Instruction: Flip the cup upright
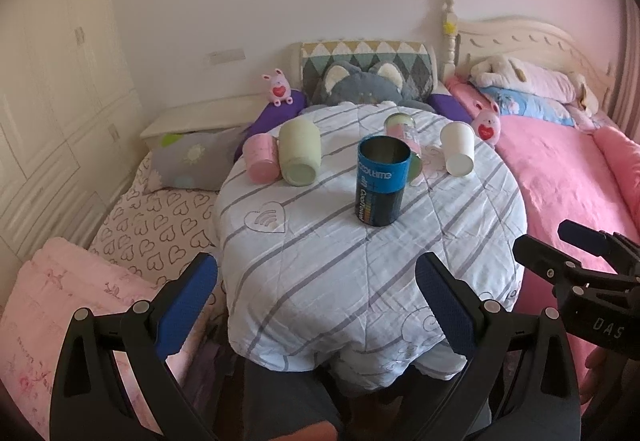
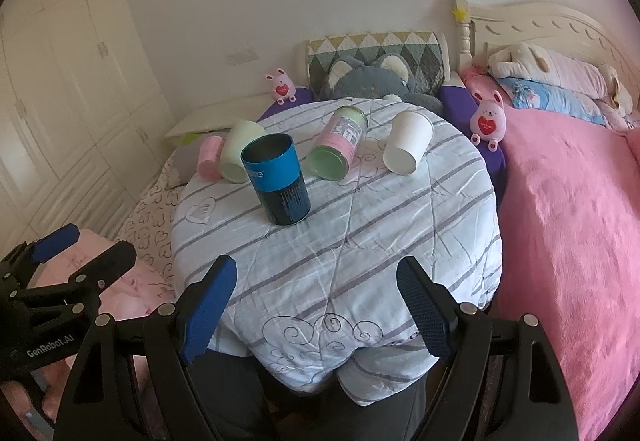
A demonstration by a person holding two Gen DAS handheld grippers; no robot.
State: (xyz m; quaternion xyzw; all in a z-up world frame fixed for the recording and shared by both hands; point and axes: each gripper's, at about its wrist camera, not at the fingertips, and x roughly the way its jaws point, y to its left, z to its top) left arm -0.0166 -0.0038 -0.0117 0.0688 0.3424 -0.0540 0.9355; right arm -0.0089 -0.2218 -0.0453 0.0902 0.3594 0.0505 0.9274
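A round tabletop (image 1: 320, 261) draped in a pale striped quilt is seen from the near edge, with five cups set on it. Farthest left, a pink cup (image 1: 260, 157) is laid on its side, its base turned toward the cameras. Touching it on the right, a pale green cup (image 1: 300, 153) is also laid on its side, base forward. Near the middle, a blue cup (image 1: 382, 185) is stood upright with its open mouth up and its metal inside exposed; nothing is gripping it. Just behind it, a pink-and-green cup (image 2: 340, 149) is laid on its side, its green end turned toward the viewer. Farther right, a white cup (image 2: 408, 147) is laid on its side, apart from the others.

The left claw (image 1: 316, 305) is held low at the near edge of the tabletop, its blue-padded fingers spread wide and nothing held between them. The right claw (image 2: 316, 309) is held likewise at the near edge, released, with only quilt seen between its pads. Each claw is caught at the side of the other's view.

Behind the tabletop, a grey plush cat (image 1: 360, 85) is propped against a diamond-patterned cushion (image 1: 366, 55). Two small pink plush bunnies (image 1: 279, 87) are placed on either side. At the right, a bed with a pink blanket (image 2: 568, 221) is seen.
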